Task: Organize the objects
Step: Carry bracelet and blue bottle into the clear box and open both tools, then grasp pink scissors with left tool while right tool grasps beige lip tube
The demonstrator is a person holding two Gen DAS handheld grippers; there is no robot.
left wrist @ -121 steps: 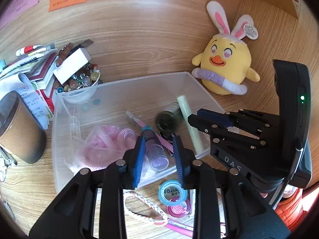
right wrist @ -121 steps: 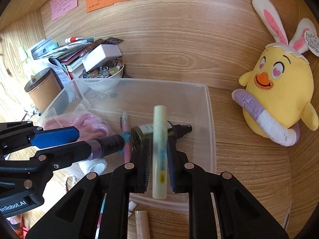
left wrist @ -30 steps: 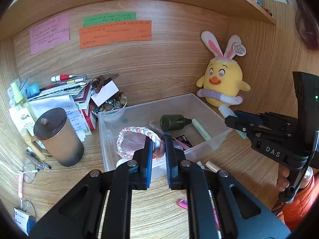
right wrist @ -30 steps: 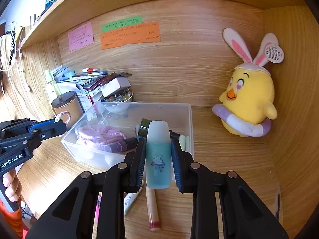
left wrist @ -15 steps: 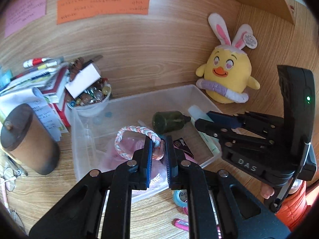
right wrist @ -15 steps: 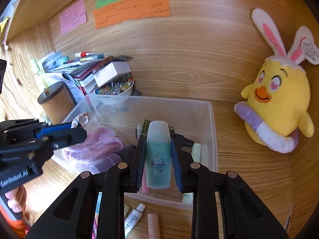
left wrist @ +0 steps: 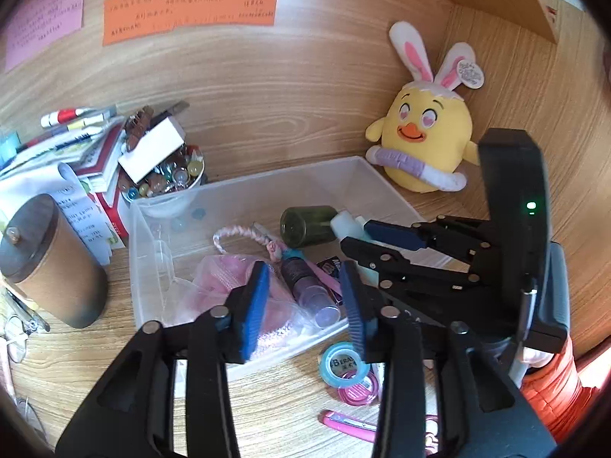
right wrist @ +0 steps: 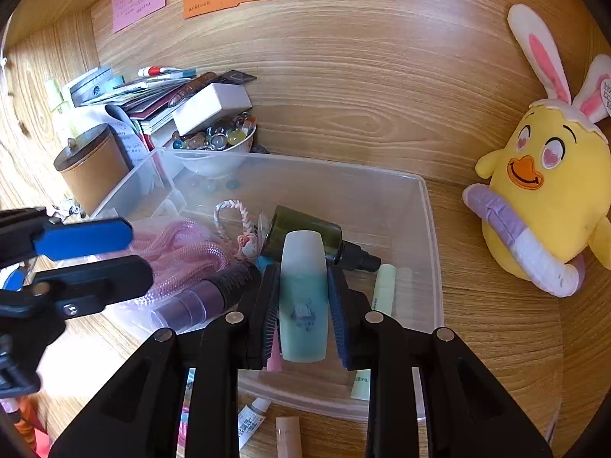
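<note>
Here the right gripper (right wrist: 303,301) is clamped on a frosted pale-teal bottle with a small cartoon print (right wrist: 303,297), held lengthwise between its blue pads over the near half of the clear plastic storage bin (right wrist: 429,229), so the step in hand looks like lowering that bottle into the bin. Inside the bin, a dark green glass bottle with a black nozzle (right wrist: 305,229) lies just beyond the held bottle's tip, a pale green tube (right wrist: 383,290) lies to its right, and a purple capped tube (right wrist: 206,297) and a pink mesh pouch (right wrist: 179,248) lie to its left, with a pink and white braided loop (left wrist: 244,234) resting behind the pouch. The left gripper (left wrist: 305,301) hangs over the bin's near-left part with its jaws apart and nothing between them, close beside the right one. To set the bottle down well, the person would probably aim for the bare strip of floor between the green bottle's nozzle and the pale green tube, bring it low before parting the pads so that it does not roll onto the dark bottle, and keep clear of the left gripper. Outside the bin's near wall, a blue tape roll (left wrist: 343,364) and a pink tube (right wrist: 288,437) appear to be waiting on the wooden desk (right wrist: 496,343).
</note>
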